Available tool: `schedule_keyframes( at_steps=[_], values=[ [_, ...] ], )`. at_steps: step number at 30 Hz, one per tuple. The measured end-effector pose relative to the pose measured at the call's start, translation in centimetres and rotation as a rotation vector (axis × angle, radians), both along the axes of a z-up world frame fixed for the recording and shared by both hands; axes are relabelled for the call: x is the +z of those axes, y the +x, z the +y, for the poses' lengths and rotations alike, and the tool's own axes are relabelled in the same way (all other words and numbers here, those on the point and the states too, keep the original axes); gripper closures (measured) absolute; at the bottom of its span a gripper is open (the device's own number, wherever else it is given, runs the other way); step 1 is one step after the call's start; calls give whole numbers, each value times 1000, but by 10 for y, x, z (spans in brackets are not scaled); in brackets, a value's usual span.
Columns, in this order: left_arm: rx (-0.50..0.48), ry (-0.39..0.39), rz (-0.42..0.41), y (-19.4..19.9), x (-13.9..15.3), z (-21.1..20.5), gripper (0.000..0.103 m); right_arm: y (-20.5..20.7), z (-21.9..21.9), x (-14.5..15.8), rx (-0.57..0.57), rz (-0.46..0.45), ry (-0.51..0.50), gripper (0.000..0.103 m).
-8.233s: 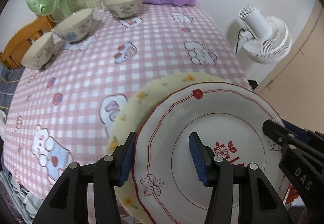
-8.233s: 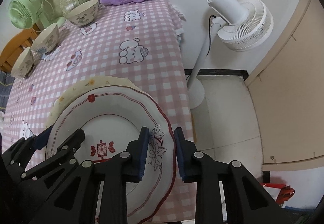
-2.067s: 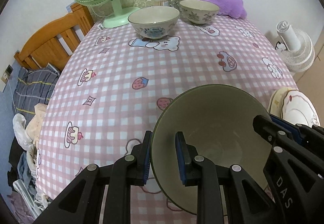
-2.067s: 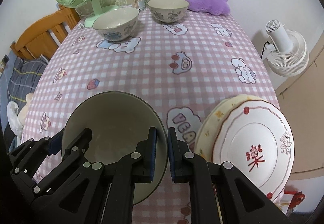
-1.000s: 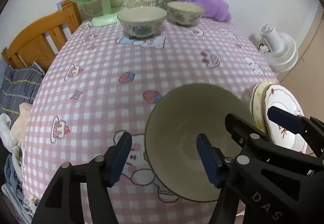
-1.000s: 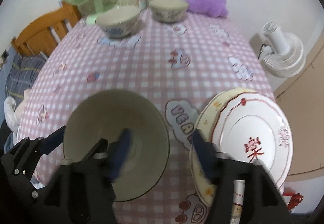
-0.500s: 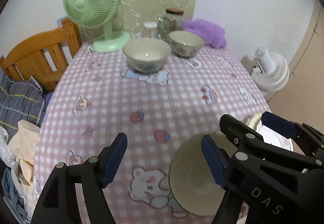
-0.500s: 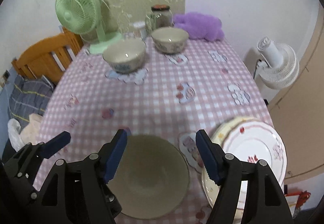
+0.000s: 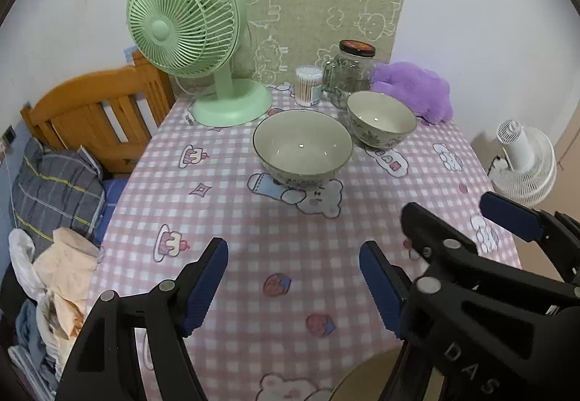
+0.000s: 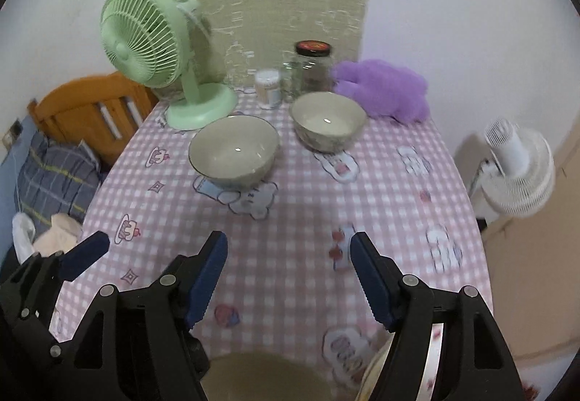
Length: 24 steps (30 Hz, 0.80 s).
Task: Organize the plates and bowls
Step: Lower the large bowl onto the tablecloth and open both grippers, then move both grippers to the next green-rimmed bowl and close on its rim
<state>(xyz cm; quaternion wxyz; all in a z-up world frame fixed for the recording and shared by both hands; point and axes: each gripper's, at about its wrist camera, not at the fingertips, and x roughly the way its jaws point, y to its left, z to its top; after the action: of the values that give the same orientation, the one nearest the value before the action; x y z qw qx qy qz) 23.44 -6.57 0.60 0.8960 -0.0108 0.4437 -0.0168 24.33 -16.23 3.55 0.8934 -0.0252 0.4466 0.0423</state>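
Note:
Two empty bowls stand at the far side of the pink checked table: a larger one [image 9: 302, 147] [image 10: 233, 151] and a smaller one [image 9: 380, 118] [image 10: 328, 120] to its right. A third bowl [image 10: 268, 377] [image 9: 366, 383] sits at the near edge, below both grippers. The stacked plates [image 10: 433, 346] show only as a rim behind my right gripper's finger. My left gripper [image 9: 293, 286] is open and empty above the table. My right gripper [image 10: 288, 277] is open and empty beside it.
A green desk fan [image 9: 192, 38], a cotton-swab tub [image 9: 308, 85], a glass jar [image 9: 349, 74] and a purple plush [image 9: 417, 92] stand at the back. A wooden headboard [image 9: 90, 111] and bedding lie left. A white floor fan [image 10: 514, 172] stands right.
Both grippers let go of the near bowl, opened wide and rose back from it. The bowl now lies at the bottom edge and the far bowls have come into fuller view.

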Motion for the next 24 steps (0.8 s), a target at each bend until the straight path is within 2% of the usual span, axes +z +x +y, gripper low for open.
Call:
schedule_keyframes(
  at_steps=[5, 14, 16, 21, 24],
  values=[
    [63, 12, 0, 31, -4, -1, 28, 39, 2, -7, 61, 4, 18, 29],
    [136, 53, 12, 88, -22, -2, 28, 105, 2, -32, 89, 23, 72, 29],
    [144, 61, 17, 100, -27, -1, 32, 119, 2, -39, 85, 26, 80, 29],
    [153, 36, 38, 126, -40, 5, 51, 150, 6, -55, 91, 50, 109, 30],
    [172, 35, 39, 138, -46, 9, 52, 166, 12, -62, 104, 57, 108, 38]
  ],
)
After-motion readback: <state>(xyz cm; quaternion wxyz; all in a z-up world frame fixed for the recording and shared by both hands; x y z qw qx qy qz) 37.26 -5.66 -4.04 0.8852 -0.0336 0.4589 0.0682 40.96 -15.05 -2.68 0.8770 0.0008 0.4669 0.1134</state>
